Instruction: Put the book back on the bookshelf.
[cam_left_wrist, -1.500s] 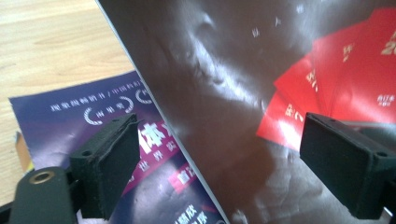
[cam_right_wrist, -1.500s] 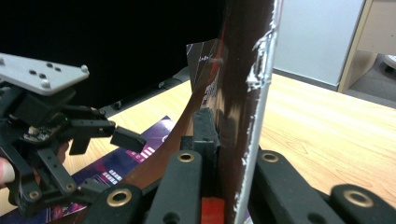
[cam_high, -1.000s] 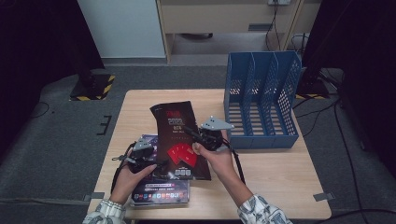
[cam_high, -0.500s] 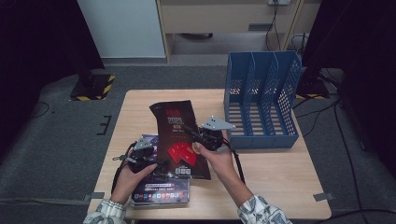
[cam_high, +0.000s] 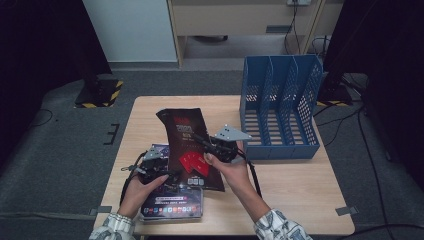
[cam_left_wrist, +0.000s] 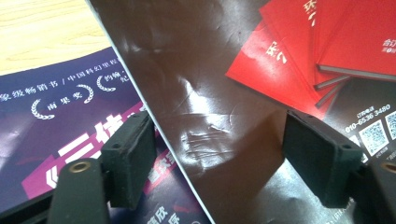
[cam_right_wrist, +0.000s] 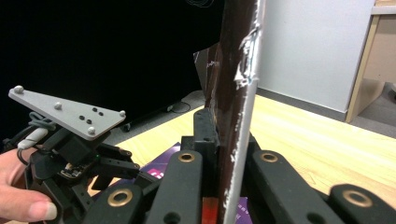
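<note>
Right gripper (cam_high: 206, 146) clamped on the edge of a dark brown magazine (cam_high: 192, 145); left gripper (cam_left_wrist: 219, 163), jaws just narrowing yet unclenched, straddles its near-left corner above a purple magazine (cam_high: 172, 205).

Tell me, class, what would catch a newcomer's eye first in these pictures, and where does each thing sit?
First comes the dark brown magazine with red booklets printed on its cover, lifted at the table's middle, its edge clamped in the right tongs. Next is the blue file rack with its empty slots, standing at the table's right rear. The left tongs, jaws apart and just closing, straddle the brown cover above a purple magazine at the near edge.
</note>
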